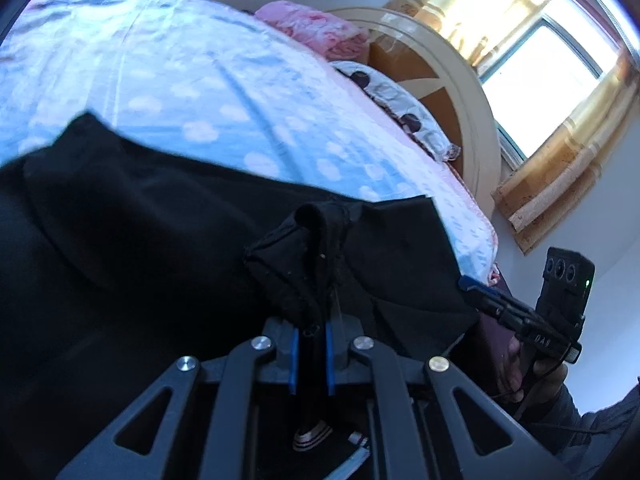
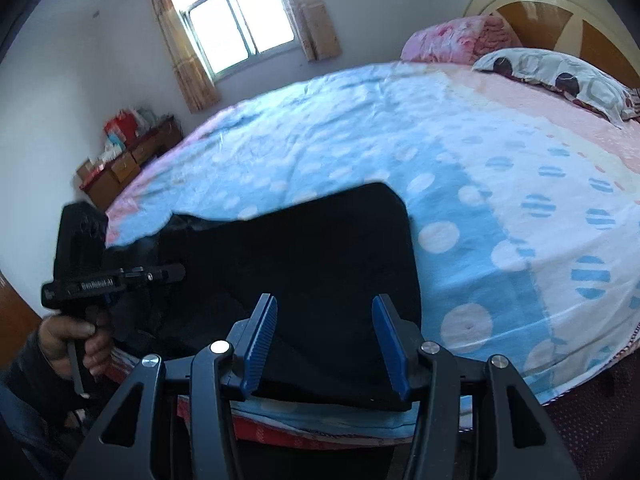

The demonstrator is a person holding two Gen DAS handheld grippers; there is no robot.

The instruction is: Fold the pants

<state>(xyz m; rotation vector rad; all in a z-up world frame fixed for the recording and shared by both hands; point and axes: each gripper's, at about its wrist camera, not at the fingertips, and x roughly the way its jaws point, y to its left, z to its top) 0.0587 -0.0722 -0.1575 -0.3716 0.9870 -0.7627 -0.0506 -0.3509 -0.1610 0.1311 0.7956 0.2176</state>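
Note:
Black pants (image 2: 300,248) lie folded on the bed near its front edge. In the left wrist view my left gripper (image 1: 312,332) is shut on a bunched hem of the pants (image 1: 140,220), with cloth pinched between its blue pads (image 1: 294,360). The right wrist view shows that left gripper (image 2: 178,272) at the pants' left end, held by a hand (image 2: 76,336). My right gripper (image 2: 326,320) stands open just above the pants' near right part, and its blue pads (image 2: 260,340) press on nothing. It also shows in the left wrist view, where the right gripper (image 1: 476,292) is at the pants' right edge.
The bed sheet (image 2: 500,184) is blue, white and pink with dots. A patterned pillow (image 2: 560,76) and a pink blanket (image 2: 452,36) lie by the wooden headboard (image 2: 532,4). A wooden dresser (image 2: 132,160) with boxes stands below the window (image 2: 236,20).

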